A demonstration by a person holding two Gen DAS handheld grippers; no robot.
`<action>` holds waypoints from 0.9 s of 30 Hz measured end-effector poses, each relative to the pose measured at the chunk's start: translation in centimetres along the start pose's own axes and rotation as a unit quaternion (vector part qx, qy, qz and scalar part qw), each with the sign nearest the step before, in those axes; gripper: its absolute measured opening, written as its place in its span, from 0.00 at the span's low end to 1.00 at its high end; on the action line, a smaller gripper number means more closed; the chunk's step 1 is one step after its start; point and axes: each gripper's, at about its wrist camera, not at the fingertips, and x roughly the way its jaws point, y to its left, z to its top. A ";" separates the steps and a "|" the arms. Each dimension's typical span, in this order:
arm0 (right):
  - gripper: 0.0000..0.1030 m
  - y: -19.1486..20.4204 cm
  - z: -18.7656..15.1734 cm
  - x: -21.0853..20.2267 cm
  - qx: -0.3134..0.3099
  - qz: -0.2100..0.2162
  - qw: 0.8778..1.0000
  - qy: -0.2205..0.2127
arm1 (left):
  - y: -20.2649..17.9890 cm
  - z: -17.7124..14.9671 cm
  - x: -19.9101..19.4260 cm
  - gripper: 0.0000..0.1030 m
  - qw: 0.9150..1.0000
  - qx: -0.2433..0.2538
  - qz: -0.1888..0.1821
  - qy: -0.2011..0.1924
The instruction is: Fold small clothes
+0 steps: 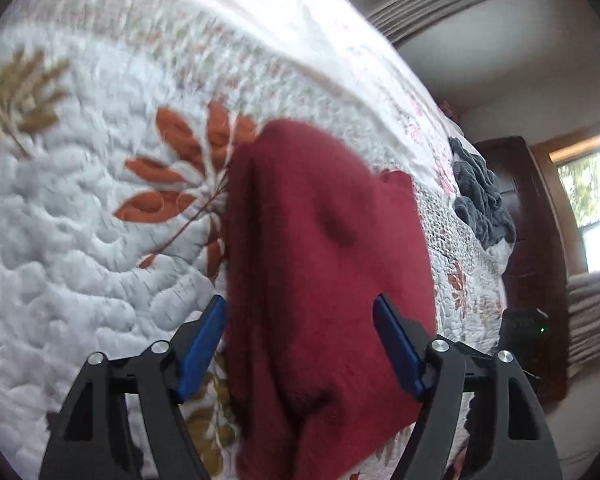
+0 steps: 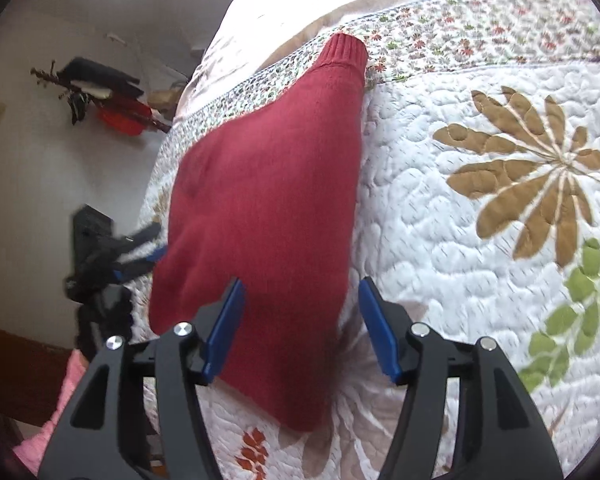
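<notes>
Through my left wrist camera, my left tongs [image 1: 300, 344] gape wide over the dark red knitted sweater [image 1: 320, 264], lying on the white quilted floral bedspread [image 1: 100, 220]. Through my right, my right tongs [image 2: 302, 330] spread wide above its edge, ribbed cuff [image 2: 346, 54] farthest away.

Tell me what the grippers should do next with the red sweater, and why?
Probably lower both and pinch its near edge. The right hand-held gripper and left hand-held gripper are open, holding nothing, and the sweater lies bunched on the quilt.
</notes>
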 end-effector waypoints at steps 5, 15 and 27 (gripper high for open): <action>0.65 -1.3 1.8 2.2 0.014 0.037 0.999 0.025 | 1.6 0.6 2.4 0.73 0.999 -0.008 -0.031 0.014; 0.68 -2.0 4.3 6.6 0.028 0.078 0.996 0.035 | -1.6 1.4 7.0 0.67 0.990 0.064 -0.099 0.081; 0.38 1.0 1.8 -1.7 -0.008 0.088 0.996 -0.001 | -6.0 -3.2 2.3 0.36 0.988 0.072 -0.129 0.047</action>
